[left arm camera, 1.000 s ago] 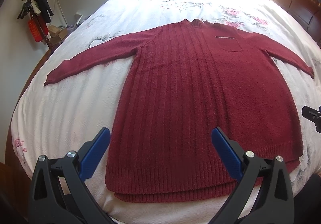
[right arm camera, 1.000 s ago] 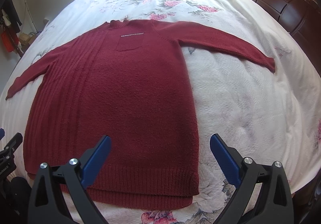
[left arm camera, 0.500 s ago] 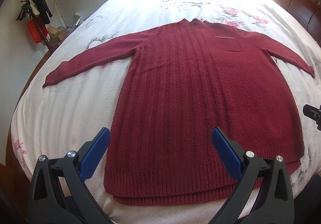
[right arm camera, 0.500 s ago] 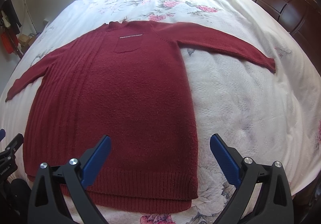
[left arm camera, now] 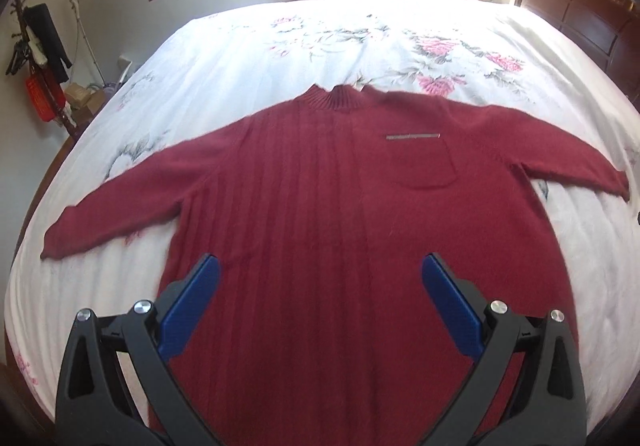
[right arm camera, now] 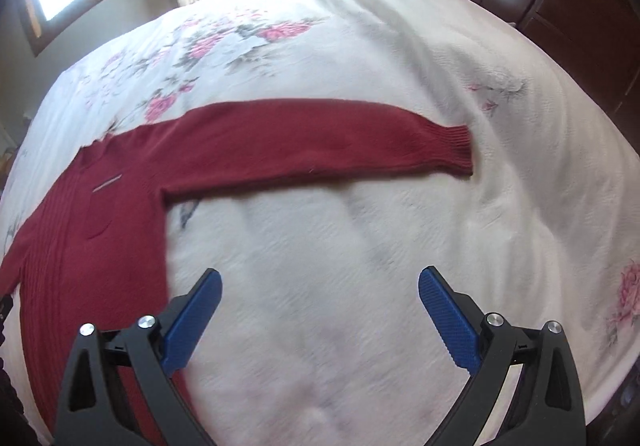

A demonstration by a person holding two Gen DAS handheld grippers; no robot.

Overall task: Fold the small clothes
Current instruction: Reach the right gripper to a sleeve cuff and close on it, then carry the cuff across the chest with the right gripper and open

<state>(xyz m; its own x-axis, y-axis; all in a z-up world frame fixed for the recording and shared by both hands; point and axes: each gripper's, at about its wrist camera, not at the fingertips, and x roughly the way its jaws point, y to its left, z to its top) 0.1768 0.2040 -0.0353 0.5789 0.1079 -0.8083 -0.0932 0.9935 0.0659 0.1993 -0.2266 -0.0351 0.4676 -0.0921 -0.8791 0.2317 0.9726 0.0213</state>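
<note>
fingers: both sets spread wide with nothing between them; left gripper point(left arm camera: 318, 280) hangs over the body of the red sweater point(left arm camera: 360, 246), right gripper point(right arm camera: 319, 290) is out over bare white bedspread point(right arm camera: 360, 266) beside the sweater's edge
sweater: lying flat and face up on the bed, collar point(left arm camera: 332, 100) away from the camera, both sleeves stretched out sideways, chest pocket point(left arm camera: 426, 166) showing
right sleeve: runs straight out across the bedspread, ribbed cuff point(right arm camera: 456, 150) well ahead of the right gripper's blue pads point(right arm camera: 448, 320), so that looks like the first thing to fold in, just my guess
risk, grabbing bedding: knit is thin and lies right on the quilt, so a low pinch at the cuff could easily catch the cover too and drag it along
risk, lopsided fold: lift the sleeve by one corner and it'll probably twist or land crooked across the chest
risk, body shifting: nothing pins the torso, so tugging a sleeve could slide the whole thing and wrinkle it
risk, left sleeve point(left arm camera: 116, 214): its cuff sits close to the bed edge, a sloppy pull could send it over
blur: both views are a bit smeared, so fine detail is hard to judge
</note>
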